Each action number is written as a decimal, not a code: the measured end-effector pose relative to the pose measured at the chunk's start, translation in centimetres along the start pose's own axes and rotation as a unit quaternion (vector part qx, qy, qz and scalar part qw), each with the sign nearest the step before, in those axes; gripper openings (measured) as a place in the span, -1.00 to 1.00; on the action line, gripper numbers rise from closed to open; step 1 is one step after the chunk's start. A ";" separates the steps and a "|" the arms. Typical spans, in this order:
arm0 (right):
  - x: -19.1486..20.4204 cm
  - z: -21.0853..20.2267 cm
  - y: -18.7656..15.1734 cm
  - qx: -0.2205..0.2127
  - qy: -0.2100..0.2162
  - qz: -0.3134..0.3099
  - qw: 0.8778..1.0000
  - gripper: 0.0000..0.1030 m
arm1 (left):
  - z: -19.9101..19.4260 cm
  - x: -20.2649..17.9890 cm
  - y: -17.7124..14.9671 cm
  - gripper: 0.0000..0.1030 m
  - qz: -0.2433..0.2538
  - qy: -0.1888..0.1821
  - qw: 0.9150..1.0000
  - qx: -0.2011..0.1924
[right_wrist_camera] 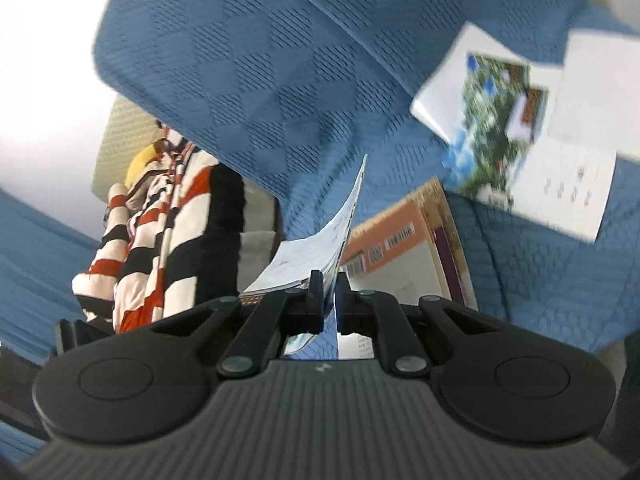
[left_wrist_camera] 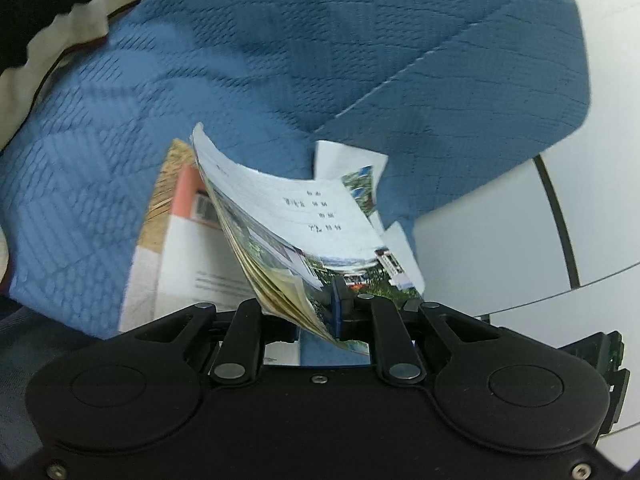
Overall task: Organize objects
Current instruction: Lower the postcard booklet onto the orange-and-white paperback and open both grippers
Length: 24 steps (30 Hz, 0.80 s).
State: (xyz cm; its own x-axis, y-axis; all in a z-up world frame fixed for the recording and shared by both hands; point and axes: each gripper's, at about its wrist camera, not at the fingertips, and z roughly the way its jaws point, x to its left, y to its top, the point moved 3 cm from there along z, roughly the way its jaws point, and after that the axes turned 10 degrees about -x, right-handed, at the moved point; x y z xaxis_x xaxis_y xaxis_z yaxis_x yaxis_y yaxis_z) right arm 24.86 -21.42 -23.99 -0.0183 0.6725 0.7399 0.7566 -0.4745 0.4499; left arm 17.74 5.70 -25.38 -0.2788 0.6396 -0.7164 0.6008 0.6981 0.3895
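My left gripper (left_wrist_camera: 316, 308) is shut on the corner of a stack of thin booklets (left_wrist_camera: 280, 220) with photo covers; the stack fans up and to the left over the bed. My right gripper (right_wrist_camera: 329, 300) is shut on a thin booklet (right_wrist_camera: 340, 224) seen edge-on, its pale lined cover curling left. An orange-and-white book (left_wrist_camera: 176, 248) (right_wrist_camera: 400, 248) lies flat on the blue quilt (left_wrist_camera: 200, 80) (right_wrist_camera: 280, 100) just beyond both grippers. Another photo-cover booklet (left_wrist_camera: 360, 184) (right_wrist_camera: 508, 136) lies further back on the quilt. I cannot tell whether both grippers hold the same stack.
A blue pillow (left_wrist_camera: 480, 92) rests at the back right in the left wrist view, with a white panel (left_wrist_camera: 500, 240) beside the bed. A red, white and black striped soft item (right_wrist_camera: 160, 240) sits at the left in the right wrist view.
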 end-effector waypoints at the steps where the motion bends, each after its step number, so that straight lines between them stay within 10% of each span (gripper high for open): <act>1: -0.2 0.4 -0.3 0.003 -0.004 0.004 1.000 -0.83 | 0.3 0.5 -0.1 -0.74 0.000 0.002 1.000 0.003; 24: -4.0 3.7 -6.8 0.043 -0.104 -0.071 0.991 -0.81 | 4.0 6.2 -5.2 -0.72 0.009 0.056 0.996 0.066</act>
State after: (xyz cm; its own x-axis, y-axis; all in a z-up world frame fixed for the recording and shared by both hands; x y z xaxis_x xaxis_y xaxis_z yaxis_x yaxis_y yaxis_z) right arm 22.22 -18.78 -31.82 0.0003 0.8363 0.5483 0.8091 -0.3224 0.4914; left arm 15.91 4.74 -34.21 -0.3450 0.6884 -0.6380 0.6972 0.6430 0.3169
